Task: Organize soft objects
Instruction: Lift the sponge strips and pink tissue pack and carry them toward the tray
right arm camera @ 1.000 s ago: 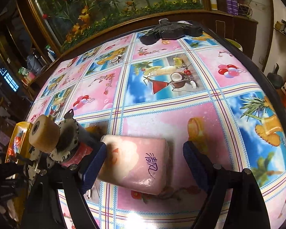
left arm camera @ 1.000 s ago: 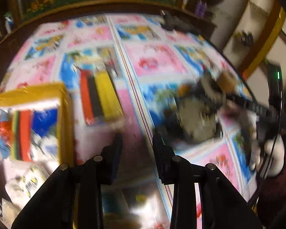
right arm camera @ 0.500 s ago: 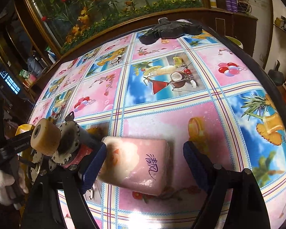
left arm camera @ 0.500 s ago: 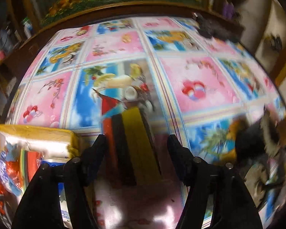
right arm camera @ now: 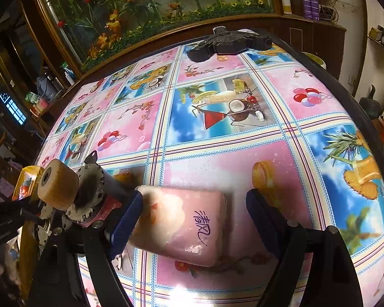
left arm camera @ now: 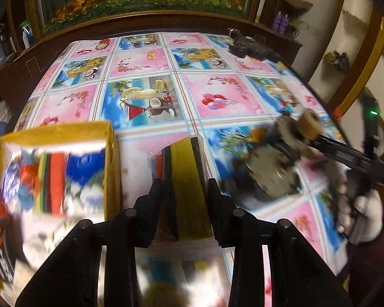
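sponge packs: one, clamped in left gripper (left arm camera: 183,197) | tissue packs (right arm camera: 184,223): one, between wide right gripper (right arm camera: 192,220)

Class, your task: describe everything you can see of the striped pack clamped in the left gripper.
The striped pack is a flat, oblong bundle with lengthwise bands of red, black and a broad yellow one, seemingly wrapped in shiny clear film. It stands tilted on edge, its far end pointing away from the camera over the patterned tablecloth. The left gripper, whose jaws have just closed, presses both its sides. The yellow box sits apart to its left. Whether its far end rests on the cloth is unclear.
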A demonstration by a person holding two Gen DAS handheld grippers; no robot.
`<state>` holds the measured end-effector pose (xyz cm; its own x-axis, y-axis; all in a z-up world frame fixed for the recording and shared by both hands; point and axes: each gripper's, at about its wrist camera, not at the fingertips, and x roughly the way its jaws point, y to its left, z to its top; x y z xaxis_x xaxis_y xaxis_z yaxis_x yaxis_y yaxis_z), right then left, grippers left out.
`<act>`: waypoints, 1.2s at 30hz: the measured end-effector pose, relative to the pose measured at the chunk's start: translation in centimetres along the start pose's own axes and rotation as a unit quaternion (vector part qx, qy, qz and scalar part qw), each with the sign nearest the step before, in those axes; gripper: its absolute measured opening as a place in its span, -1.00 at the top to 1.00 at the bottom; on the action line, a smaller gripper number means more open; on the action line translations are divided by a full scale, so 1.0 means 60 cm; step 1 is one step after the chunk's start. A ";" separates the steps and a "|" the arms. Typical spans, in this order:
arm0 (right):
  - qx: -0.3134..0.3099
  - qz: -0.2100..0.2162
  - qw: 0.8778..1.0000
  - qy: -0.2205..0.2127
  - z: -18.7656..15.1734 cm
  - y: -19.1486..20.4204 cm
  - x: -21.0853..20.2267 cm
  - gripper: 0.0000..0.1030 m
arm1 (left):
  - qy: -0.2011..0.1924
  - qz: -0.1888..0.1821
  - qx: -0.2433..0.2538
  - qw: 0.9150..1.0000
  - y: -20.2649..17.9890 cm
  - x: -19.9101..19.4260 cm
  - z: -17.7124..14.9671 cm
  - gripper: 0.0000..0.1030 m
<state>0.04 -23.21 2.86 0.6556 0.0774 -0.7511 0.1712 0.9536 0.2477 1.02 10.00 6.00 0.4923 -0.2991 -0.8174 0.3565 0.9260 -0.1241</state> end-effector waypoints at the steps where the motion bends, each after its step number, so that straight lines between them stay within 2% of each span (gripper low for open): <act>1: -0.004 -0.002 1.000 -0.002 0.000 0.002 0.001 -0.61 | -0.001 -0.008 -0.001 1.000 -0.004 -0.015 -0.016 0.40; 5: -0.014 0.001 1.000 -0.003 -0.003 0.003 0.002 -0.65 | 0.004 -0.013 -0.001 1.000 -0.020 -0.039 -0.066 0.39; 8: -0.036 -0.019 0.999 0.021 -0.010 0.014 -0.002 -0.64 | 0.016 -0.013 -0.003 1.000 -0.030 -0.032 -0.088 0.39; 10: -0.047 -0.006 0.997 0.058 -0.025 0.029 -0.017 -0.62 | 0.024 -0.012 0.000 1.000 -0.034 -0.019 -0.095 0.38; 13: -0.108 0.033 0.988 0.109 -0.069 0.069 -0.046 -0.58 | 0.026 -0.026 -0.006 0.999 -0.033 -0.012 -0.106 0.38; 15: -0.137 0.046 0.982 0.123 -0.093 0.084 -0.069 -0.58 | 0.014 -0.048 -0.016 0.999 -0.028 -0.025 -0.111 0.35; 16: -0.145 0.043 0.982 0.116 -0.102 0.085 -0.085 -0.59 | 0.006 -0.062 -0.023 0.998 -0.023 -0.036 -0.113 0.34; 17: -0.146 0.036 0.983 0.104 -0.107 0.083 -0.103 -0.61 | 0.000 -0.068 -0.028 0.997 -0.018 -0.045 -0.115 0.24; 18: -0.144 0.029 0.985 0.092 -0.109 0.076 -0.119 -0.61 | -0.005 -0.070 -0.032 0.997 -0.013 -0.052 -0.118 0.05; 20: -0.128 0.017 0.989 0.075 -0.109 0.058 -0.143 -0.63 | -0.013 -0.065 -0.041 0.997 -0.002 -0.064 -0.125 -0.13; 23: -0.087 0.025 0.993 0.075 -0.119 0.036 -0.163 -0.66 | -0.010 -0.064 -0.049 0.997 0.010 -0.064 -0.137 -0.13; 27: -0.055 0.058 0.992 0.097 -0.135 0.049 -0.162 -0.66 | -0.002 -0.064 -0.039 0.997 -0.002 -0.050 -0.146 -0.13; 28: -0.051 0.063 0.992 0.099 -0.133 0.055 -0.157 -0.66 | -0.001 -0.067 -0.038 0.997 -0.008 -0.047 -0.145 -0.17; 30: -0.042 0.067 0.992 0.100 -0.126 0.068 -0.146 -0.66 | -0.007 -0.058 -0.029 0.998 -0.022 -0.043 -0.143 -0.41; 31: -0.042 0.064 0.992 0.101 -0.123 0.076 -0.139 -0.66 | -0.010 -0.052 -0.023 0.998 -0.029 -0.040 -0.141 -0.46; 33: -0.048 0.049 0.992 0.108 -0.118 0.097 -0.119 -0.67 | -0.010 -0.027 -0.006 1.000 -0.045 -0.027 -0.137 -0.62; 35: -0.051 0.044 0.991 0.115 -0.117 0.114 -0.099 -0.66 | -0.004 0.008 0.021 1.000 -0.065 -0.009 -0.136 -0.65; 36: -0.053 0.038 0.991 0.119 -0.119 0.123 -0.089 -0.66 | 0.003 0.009 0.030 0.999 -0.073 0.001 -0.138 -0.65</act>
<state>-7.42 -14.50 4.33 0.4700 0.2041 -0.8587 0.0412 0.9668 0.2523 -7.11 7.82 1.86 0.4942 -0.2800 -0.8230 0.3949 0.9157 -0.0743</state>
